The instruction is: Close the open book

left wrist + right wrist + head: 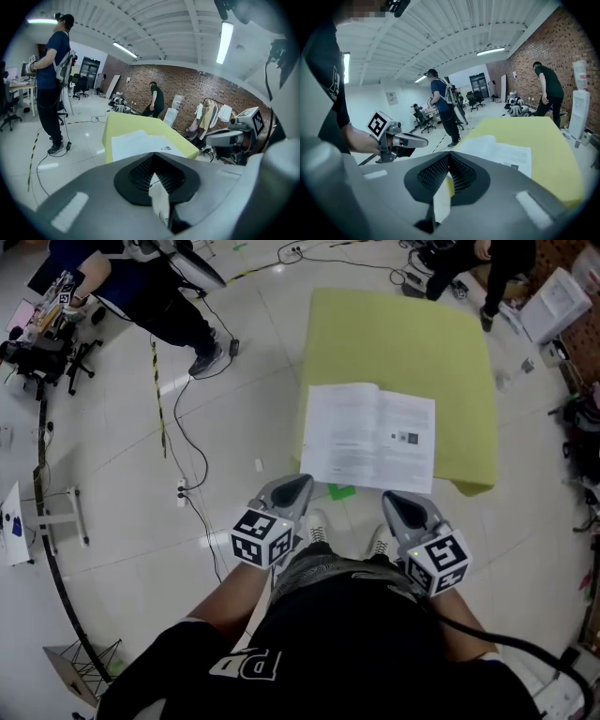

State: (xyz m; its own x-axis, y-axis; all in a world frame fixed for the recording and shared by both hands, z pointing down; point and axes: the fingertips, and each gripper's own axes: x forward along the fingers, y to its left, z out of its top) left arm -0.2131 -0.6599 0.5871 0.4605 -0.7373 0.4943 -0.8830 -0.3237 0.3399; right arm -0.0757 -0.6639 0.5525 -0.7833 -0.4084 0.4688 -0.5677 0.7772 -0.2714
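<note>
**Head view, with both gripper views.** The open book (368,437) lies flat on a yellow-green table (403,324), at the table's near edge and slightly left of its middle. Both pages face up. They are white and carry dense printed text too small to read. The right-hand page also carries a small dark square figure. The left-hand page arches a little near the spine.

The left gripper (298,486) and the right gripper (397,502) are held side by side close to the person's body. Both are short of the table and well apart from the book. In each gripper view the ribbed black pads meet at the tips, with nothing between them. Each gripper carries a cube with black-and-white square markers.

A green tape mark (341,491) lies on the pale floor just below the book's near edge. White lettering on the person's black shirt (246,666) is only partly legible.
</note>
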